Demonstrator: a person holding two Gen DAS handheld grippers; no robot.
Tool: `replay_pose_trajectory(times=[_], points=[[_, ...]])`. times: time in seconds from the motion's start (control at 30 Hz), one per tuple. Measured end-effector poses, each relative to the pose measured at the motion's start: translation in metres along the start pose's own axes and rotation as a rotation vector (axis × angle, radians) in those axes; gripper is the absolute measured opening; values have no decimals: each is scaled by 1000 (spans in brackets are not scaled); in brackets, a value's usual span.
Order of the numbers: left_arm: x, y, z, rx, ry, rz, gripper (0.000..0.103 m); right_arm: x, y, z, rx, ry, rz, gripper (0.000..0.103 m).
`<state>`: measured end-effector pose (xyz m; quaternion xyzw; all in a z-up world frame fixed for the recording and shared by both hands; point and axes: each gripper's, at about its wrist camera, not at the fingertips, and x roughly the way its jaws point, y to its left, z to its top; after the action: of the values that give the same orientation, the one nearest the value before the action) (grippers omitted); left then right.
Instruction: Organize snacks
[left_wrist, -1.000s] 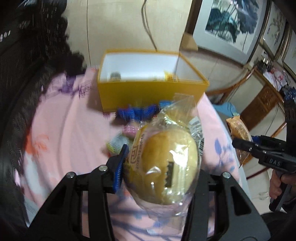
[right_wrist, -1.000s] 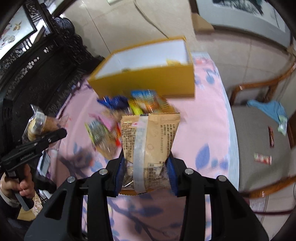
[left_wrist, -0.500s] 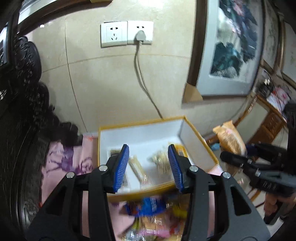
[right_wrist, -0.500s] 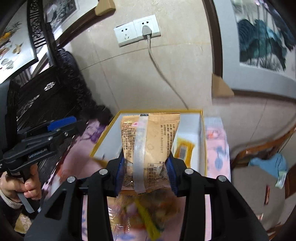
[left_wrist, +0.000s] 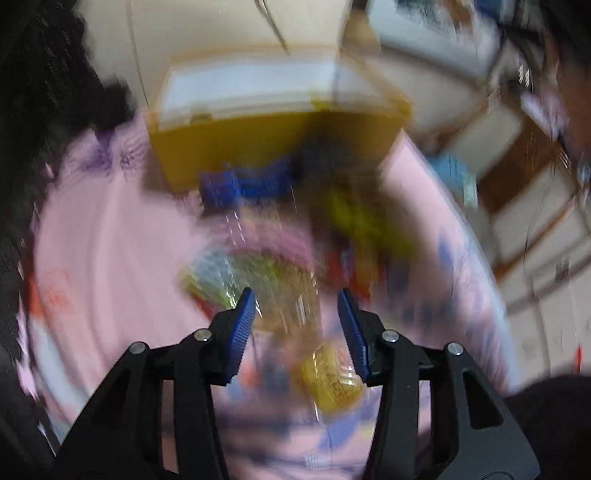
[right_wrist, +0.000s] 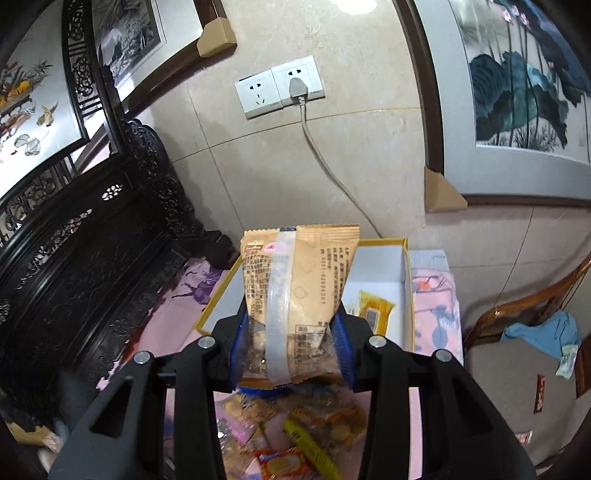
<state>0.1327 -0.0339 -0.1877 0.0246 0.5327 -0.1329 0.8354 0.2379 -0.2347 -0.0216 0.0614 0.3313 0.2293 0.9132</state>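
Note:
My left gripper (left_wrist: 297, 325) is open and empty, hovering above a blurred pile of snack packets (left_wrist: 280, 258) on the pink tablecloth. The yellow box (left_wrist: 273, 147) stands beyond the pile; the view is heavily blurred. My right gripper (right_wrist: 291, 350) is shut on a tan snack packet (right_wrist: 299, 288) with a clear strip, held upright over the near edge of the yellow box (right_wrist: 404, 295). A small yellow packet (right_wrist: 373, 310) lies inside the box. Loose snacks (right_wrist: 295, 435) lie below the right gripper.
The table carries a pink flowered cloth (left_wrist: 110, 258). A dark carved wooden bench (right_wrist: 92, 258) stands on the left. A wall socket with cable (right_wrist: 299, 88) is behind the box. A wooden chair (right_wrist: 524, 332) with a blue cloth stands on the right.
My left gripper, empty since half a second ago, has swung down from the box to above the snack pile. My right gripper has stayed over the box with its packet.

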Motion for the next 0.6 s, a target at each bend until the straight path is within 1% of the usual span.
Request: replay_pose_trajectory(times=[0.07, 0.1, 0.13, 0.17, 0.2, 0.23, 0.27, 0.3, 0.37, 0.43, 0.47, 0.5, 0.53, 0.57, 0.6], points=[[19, -10, -21, 6, 77, -3, 52, -6, 2, -3, 5, -3, 0, 41], [28, -12, -27, -19, 111, -6, 57, -9, 2, -5, 9, -6, 0, 41], [32, -12, -29, -44, 121, -9, 66, -11, 2, -6, 14, -8, 0, 41], [35, -12, -29, -74, 127, -13, 70, -13, 2, -8, 17, -8, 0, 41], [40, -12, -26, -100, 135, -5, 78, -15, 3, -10, 20, -9, 0, 41], [44, -11, -23, -112, 146, 12, 84, -17, 3, -12, 23, -8, -1, 41], [50, -10, -22, -127, 168, 31, 85, -18, 3, -15, 29, -4, -1, 41], [56, -9, -20, -145, 199, 35, 86, -19, 3, -17, 34, -2, -1, 41], [65, -9, -18, -185, 253, 8, 86, -22, 3, -22, 43, 2, -1, 41], [72, -15, -19, -178, 283, -11, 88, -25, 2, -28, 54, 5, -1, 41], [75, -18, -20, -168, 293, -2, 88, -26, 1, -30, 58, 7, -2, 41], [76, -22, -22, -145, 288, 20, 83, -26, 0, -32, 66, 12, -3, 41], [75, -25, -23, -128, 277, 42, 68, -27, 0, -35, 71, 16, -4, 41], [72, -26, -22, -118, 273, 44, 61, -27, -1, -36, 77, 20, -4, 41], [65, -23, -20, -138, 259, 12, 59, -28, -2, -39, 83, 25, -4, 41]])
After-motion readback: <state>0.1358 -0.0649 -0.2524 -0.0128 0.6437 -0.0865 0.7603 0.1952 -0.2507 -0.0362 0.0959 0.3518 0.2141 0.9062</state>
